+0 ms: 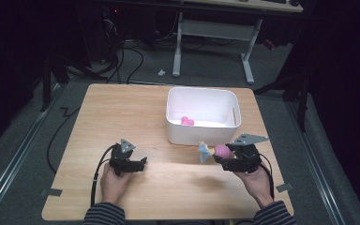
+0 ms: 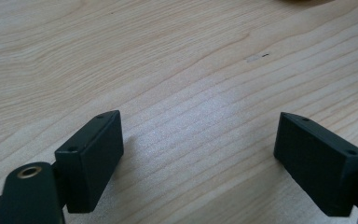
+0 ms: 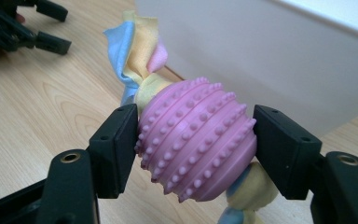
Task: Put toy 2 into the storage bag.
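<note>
Right gripper view showed your right gripper (image 3: 196, 154) clamping the pink studded chew toy (image 3: 198, 137) beside the white bin (image 1: 201, 115). Your left gripper (image 2: 200, 158) gaped wide, empty, over the desk (image 2: 168, 70). Lifting it over the rim likely came next.

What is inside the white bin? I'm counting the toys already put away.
One small pink object lies on the floor of the white bin, toward its near left. The near wall hides the strip of floor just behind it, so anything there can't be seen.

No legible text, label, brand, number or sign appears on any surface inspected, in the high view or either gripper view.
</note>
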Demonstrator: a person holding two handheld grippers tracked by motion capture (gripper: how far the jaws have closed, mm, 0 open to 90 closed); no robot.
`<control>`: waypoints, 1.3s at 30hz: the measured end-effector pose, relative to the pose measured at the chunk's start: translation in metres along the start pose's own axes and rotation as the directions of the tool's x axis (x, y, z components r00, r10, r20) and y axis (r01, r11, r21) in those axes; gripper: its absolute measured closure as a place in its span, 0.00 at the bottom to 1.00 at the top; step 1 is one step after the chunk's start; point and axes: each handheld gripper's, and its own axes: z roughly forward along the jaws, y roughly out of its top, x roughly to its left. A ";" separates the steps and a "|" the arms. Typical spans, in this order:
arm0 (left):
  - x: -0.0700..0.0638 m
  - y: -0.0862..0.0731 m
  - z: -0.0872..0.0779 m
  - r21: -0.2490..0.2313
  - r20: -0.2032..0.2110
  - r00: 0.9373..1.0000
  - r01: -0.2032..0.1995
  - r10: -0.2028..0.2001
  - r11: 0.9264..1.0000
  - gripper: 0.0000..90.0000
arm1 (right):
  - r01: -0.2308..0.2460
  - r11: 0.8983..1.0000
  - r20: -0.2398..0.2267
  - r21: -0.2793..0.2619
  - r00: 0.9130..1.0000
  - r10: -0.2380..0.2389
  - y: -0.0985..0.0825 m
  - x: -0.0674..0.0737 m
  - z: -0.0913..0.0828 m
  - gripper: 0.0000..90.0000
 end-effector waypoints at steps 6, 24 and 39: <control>0.000 0.000 0.000 0.000 -0.001 1.000 0.001 -0.001 1.000 0.18 | 0.019 1.000 0.007 -0.010 1.000 -0.019 0.010 -0.002 -0.010 0.38; 0.000 0.000 0.000 -0.001 -0.001 1.000 0.001 -0.001 1.000 0.18 | 0.045 0.999 0.020 -0.028 0.999 -0.045 0.043 -0.008 -0.028 0.38; 0.000 0.000 0.000 -0.001 -0.002 1.000 0.002 -0.002 1.000 0.18 | 0.043 0.998 0.030 -0.042 0.999 -0.042 0.075 -0.019 -0.029 0.38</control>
